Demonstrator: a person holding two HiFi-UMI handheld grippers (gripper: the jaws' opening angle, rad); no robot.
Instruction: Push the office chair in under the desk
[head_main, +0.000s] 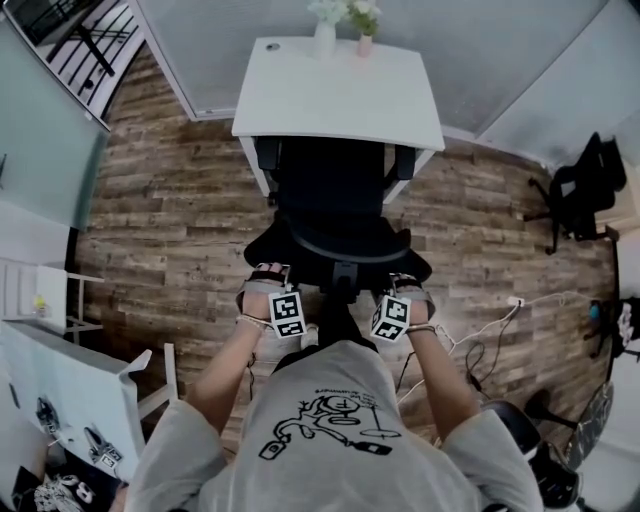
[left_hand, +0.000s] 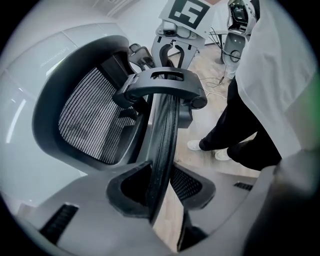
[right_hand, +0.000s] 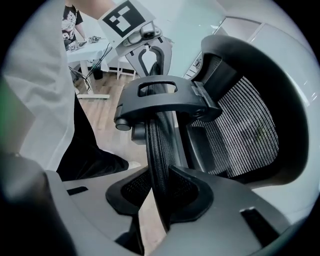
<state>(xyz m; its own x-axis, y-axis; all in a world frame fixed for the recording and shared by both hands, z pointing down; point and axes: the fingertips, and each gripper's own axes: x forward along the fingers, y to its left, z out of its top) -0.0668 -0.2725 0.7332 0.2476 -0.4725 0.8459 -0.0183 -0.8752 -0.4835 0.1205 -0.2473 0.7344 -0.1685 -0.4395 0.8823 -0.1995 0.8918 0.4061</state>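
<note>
A black mesh office chair (head_main: 335, 195) faces the white desk (head_main: 340, 95), its seat front and armrests at the desk's near edge. The curved headrest (head_main: 345, 255) is nearest me. My left gripper (head_main: 266, 280) is shut on the headrest's left end and my right gripper (head_main: 408, 287) on its right end. In the left gripper view the headrest rim (left_hand: 165, 125) runs between the pads of my left gripper (left_hand: 160, 187), with the mesh backrest (left_hand: 92, 120) beyond. The right gripper view mirrors this: headrest rim (right_hand: 159, 145) inside the right gripper (right_hand: 167, 192), backrest (right_hand: 245, 130) behind.
Two small vases (head_main: 326, 30) stand at the desk's far edge against the wall. A second black chair (head_main: 580, 190) is at the right, with cables (head_main: 480, 340) on the wooden floor. A white table (head_main: 60, 390) sits at the lower left.
</note>
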